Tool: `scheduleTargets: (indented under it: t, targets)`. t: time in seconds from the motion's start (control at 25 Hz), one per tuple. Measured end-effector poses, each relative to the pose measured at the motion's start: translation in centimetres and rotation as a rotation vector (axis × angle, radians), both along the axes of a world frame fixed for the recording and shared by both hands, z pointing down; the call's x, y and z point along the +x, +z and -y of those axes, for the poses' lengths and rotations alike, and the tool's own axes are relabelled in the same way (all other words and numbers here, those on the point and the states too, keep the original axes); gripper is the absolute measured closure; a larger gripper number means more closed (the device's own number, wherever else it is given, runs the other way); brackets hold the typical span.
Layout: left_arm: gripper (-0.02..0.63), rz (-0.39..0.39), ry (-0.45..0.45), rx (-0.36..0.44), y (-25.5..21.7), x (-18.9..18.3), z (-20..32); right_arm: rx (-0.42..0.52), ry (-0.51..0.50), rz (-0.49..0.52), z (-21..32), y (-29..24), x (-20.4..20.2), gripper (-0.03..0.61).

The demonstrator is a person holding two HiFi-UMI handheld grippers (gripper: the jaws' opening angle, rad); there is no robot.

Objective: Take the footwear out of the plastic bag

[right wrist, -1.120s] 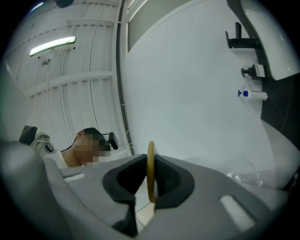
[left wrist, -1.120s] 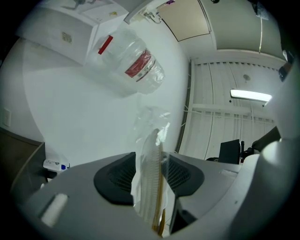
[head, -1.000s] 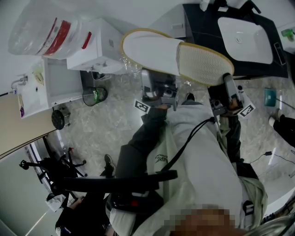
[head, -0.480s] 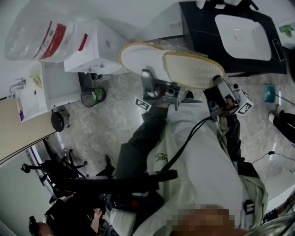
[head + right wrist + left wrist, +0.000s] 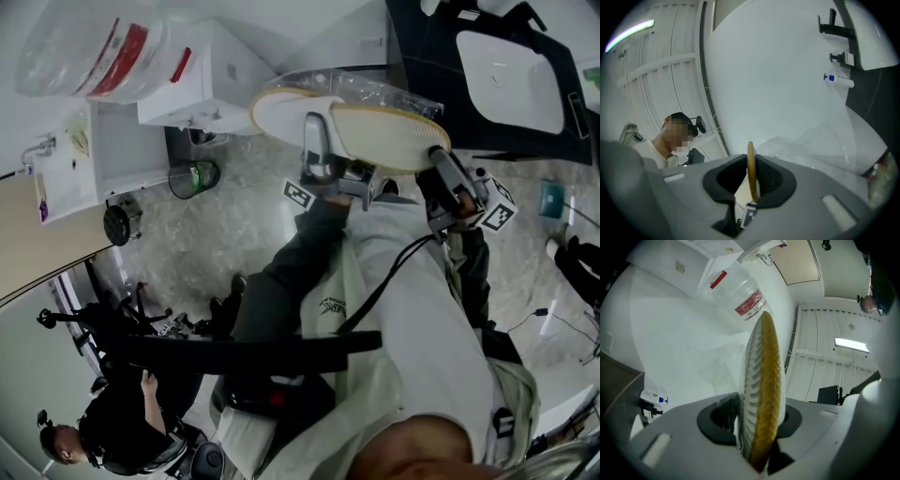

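White cloth and tan woven braid make up the flat white slippers (image 5: 375, 136) (image 5: 761, 380) (image 5: 751, 159), held up in the air in front of the person, above the pale marbled floor (image 5: 234, 225). One broad face is smooth white fabric. The other is a pale sole stippled with fine dots, which shows as ribbed rows in the left gripper view, and a coarse braided tan rim runs round the edge.

Crinkled clear plastic bag (image 5: 384, 91) (image 5: 717, 366) (image 5: 815, 145) film lies along the slippers' far edge and beside them. Whether it still wraps any part of them cannot be told.

A large clear water bottle (image 5: 84, 52) (image 5: 747, 301) carries a red label too blurred to read, and the small emblem on the person's pale jacket (image 5: 330, 309) is too small to read. A white oval basin (image 5: 511, 80) sits in a dark desk top.

The left hand-held gripper (image 5: 317, 141) (image 5: 757, 423) has just been closing. Its dark pads press both faces of the slippers near mid-length, with thin film caught at one pad. The right hand-held gripper (image 5: 439, 159) (image 5: 751, 180) has its jaws nearly together, pinching the thin tan rim at the slippers' other end.
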State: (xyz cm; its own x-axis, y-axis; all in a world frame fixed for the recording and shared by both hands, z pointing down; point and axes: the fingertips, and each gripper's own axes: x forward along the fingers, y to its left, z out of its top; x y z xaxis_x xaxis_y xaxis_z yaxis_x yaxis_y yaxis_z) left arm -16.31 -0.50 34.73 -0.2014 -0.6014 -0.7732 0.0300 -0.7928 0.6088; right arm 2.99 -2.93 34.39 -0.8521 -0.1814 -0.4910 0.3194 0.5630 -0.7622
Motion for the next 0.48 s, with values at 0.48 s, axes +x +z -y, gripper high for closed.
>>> scheduleTargets:
  t: [0.48]
  targets:
    - [0.505,-0.014,-0.141,-0.02,0.1,-5.7,-1.5,0.06,0.203,-0.1,3.4,-0.4,3.8,0.529]
